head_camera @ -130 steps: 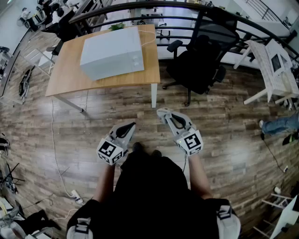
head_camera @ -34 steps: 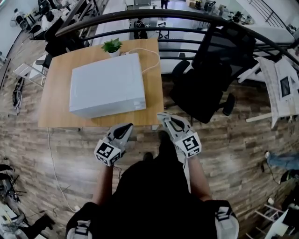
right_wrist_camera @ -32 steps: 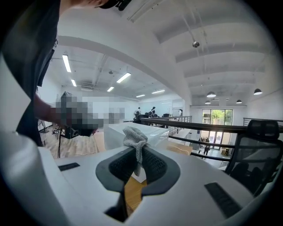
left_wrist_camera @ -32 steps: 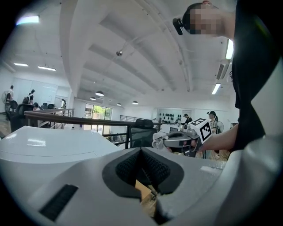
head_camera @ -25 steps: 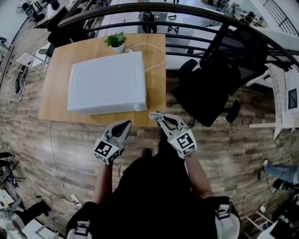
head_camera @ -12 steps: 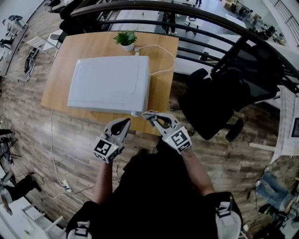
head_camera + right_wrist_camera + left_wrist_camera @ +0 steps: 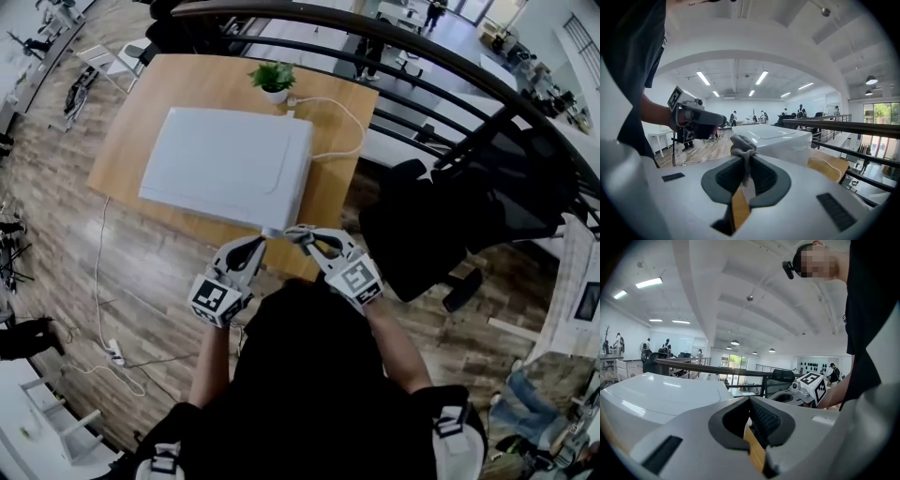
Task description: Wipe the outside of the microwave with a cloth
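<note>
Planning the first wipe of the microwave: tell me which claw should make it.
Right. The right claw is shut on the grey cloth and sits by the near corner of the microwave. The left claw is shut with nothing in it, so it probably cannot wipe.

A black short-sleeved top [image 7: 309,375] is worn, with pale grey straps [image 7: 164,459] at the shoulders, clipped by black buckles. The left gripper [image 7: 253,246] and right gripper [image 7: 300,232] are shelled in light grey plastic that narrows to a point. Dark ribbed pads [image 7: 764,420] are set in black surrounds, with a tan strip [image 7: 754,451] behind. Each is capped with a white cube [image 7: 217,300] printed with black square markers
</note>
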`<state>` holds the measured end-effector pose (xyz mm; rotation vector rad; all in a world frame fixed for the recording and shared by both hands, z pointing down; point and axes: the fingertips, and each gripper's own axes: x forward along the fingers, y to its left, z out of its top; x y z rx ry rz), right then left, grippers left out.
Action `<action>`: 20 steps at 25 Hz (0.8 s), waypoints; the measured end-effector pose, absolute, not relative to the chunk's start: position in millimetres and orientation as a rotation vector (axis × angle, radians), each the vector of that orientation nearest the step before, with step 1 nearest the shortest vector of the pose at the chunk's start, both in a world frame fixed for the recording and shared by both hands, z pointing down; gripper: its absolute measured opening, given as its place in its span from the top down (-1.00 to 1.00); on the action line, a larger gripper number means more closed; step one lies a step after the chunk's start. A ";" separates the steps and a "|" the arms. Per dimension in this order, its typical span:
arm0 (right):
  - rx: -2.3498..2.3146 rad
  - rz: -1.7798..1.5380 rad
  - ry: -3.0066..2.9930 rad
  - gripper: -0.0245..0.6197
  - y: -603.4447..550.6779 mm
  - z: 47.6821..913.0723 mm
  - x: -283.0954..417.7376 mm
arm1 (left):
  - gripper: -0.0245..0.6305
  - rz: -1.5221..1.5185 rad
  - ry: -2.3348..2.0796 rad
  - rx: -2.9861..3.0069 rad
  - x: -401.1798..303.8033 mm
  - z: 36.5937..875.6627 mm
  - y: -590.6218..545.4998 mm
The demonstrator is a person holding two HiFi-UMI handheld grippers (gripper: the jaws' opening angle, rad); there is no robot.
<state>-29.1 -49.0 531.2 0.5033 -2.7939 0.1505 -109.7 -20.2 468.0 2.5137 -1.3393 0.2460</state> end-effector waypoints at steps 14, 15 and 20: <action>0.669 0.146 -2.734 0.84 -43.6 548.5 -38.1 | 0.92 0.239 -1.191 2.617 -123.6 475.0 -25.4; 0.682 0.149 -2.732 0.84 -42.1 550.2 -40.6 | 0.92 0.246 -1.180 2.618 -125.7 477.5 -22.8; 0.708 0.101 -2.715 0.84 -40.8 549.0 -48.5 | 0.92 0.256 -1.132 2.639 -130.9 485.3 -10.3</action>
